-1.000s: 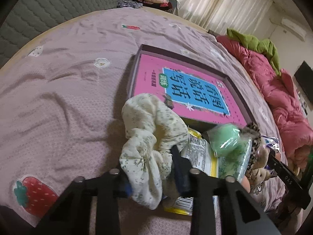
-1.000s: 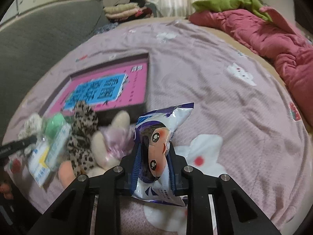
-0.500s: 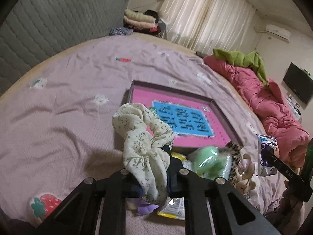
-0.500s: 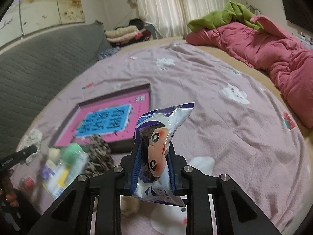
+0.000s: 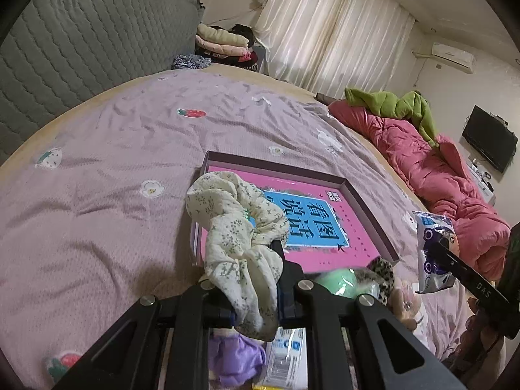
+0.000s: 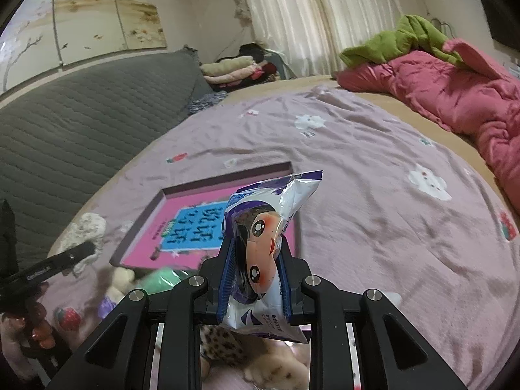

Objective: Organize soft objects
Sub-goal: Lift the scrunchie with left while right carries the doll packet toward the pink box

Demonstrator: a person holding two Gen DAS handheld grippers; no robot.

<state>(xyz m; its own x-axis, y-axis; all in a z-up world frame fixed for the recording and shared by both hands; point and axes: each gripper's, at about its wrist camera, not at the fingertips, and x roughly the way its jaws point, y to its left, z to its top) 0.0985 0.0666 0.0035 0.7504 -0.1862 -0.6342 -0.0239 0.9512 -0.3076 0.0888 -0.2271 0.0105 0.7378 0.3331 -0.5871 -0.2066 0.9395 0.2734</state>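
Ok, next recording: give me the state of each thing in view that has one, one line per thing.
left gripper: jaws shut on the floral scrunchie.
floral scrunchie: held up off the bed, hanging limp.
right gripper: jaws shut on the snack packet.
snack packet: sealed, lifted, upright.
pink box: open, lying flat on the bedspread, nothing in it.
pile of soft items: loose on the bedspread beside the box.

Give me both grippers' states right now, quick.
Left gripper: closed on the floral scrunchie, lifted off the bed.
Right gripper: closed on the cartoon-face snack packet, also held up.
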